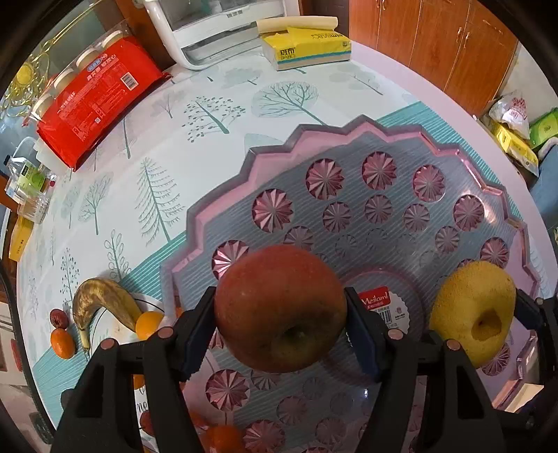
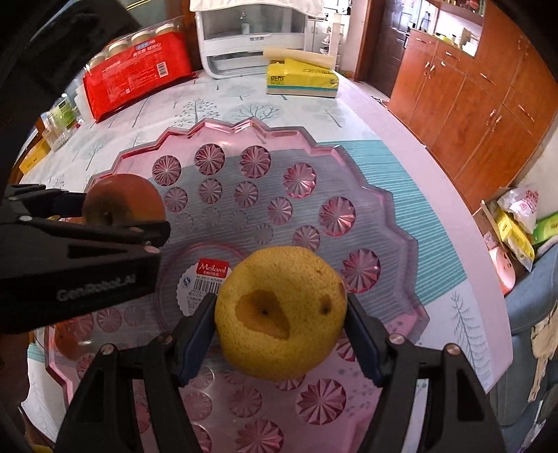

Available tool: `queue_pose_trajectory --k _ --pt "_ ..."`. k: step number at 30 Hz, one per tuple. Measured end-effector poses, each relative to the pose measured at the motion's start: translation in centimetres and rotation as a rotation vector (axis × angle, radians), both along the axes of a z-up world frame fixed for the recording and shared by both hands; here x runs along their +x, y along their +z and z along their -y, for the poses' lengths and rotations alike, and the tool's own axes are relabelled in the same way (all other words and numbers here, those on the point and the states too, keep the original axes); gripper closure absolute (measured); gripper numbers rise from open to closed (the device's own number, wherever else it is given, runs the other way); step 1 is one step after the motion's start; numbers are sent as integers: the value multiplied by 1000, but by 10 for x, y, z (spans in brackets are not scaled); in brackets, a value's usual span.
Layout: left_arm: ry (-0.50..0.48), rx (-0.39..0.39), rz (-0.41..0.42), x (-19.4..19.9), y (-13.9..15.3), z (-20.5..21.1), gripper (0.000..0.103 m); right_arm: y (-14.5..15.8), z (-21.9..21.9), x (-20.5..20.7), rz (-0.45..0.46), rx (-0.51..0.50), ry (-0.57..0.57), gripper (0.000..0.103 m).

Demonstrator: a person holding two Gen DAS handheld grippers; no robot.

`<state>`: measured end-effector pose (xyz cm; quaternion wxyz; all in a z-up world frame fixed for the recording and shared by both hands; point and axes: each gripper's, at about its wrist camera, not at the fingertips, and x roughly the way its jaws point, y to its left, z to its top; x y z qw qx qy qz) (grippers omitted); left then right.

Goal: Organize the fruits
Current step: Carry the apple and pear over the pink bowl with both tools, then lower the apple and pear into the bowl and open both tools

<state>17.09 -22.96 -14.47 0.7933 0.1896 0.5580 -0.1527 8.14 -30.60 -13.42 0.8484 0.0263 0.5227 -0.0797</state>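
A red apple (image 1: 279, 308) is clamped between the blue pads of my left gripper (image 1: 280, 329), held just above the pink scalloped plastic bowl (image 1: 348, 146). My right gripper (image 2: 280, 334) is shut on a yellow pear (image 2: 280, 313), which hangs over the same bowl (image 2: 244, 127). The left wrist view shows the pear (image 1: 472, 310) at the right. The right wrist view shows the apple (image 2: 123, 200) and the left gripper at the left. Left of the bowl, a brown-spotted banana (image 1: 104, 301), small oranges (image 1: 62, 343) and a red date (image 1: 58, 319) lie on or beside a white plate (image 1: 115, 329).
A red pack of jars (image 1: 97, 101), a yellow tissue pack (image 1: 307, 47) and a white appliance (image 1: 216, 31) stand at the table's far side. Small containers (image 1: 29, 181) line the left edge. Wooden cabinets (image 2: 470, 115) and bags on the floor (image 2: 519, 216) are to the right.
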Motion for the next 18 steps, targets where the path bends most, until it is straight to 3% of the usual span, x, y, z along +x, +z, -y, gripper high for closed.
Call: queue_pose_trajectory --k 7,9,11,18 --pt "-21 17 -36 -2 -8 7 34 -8 -4 4 -33 43 51 31" --pt "-27 5 -47 -4 -8 9 28 -7 -3 2 -19 48 45 30" --pt "-31 -1 -36 -7 -6 9 14 -7 -1 1 -9 68 40 30" --pt "-47 6 6 -16 8 9 13 -2 4 -6 10 92 25 29"
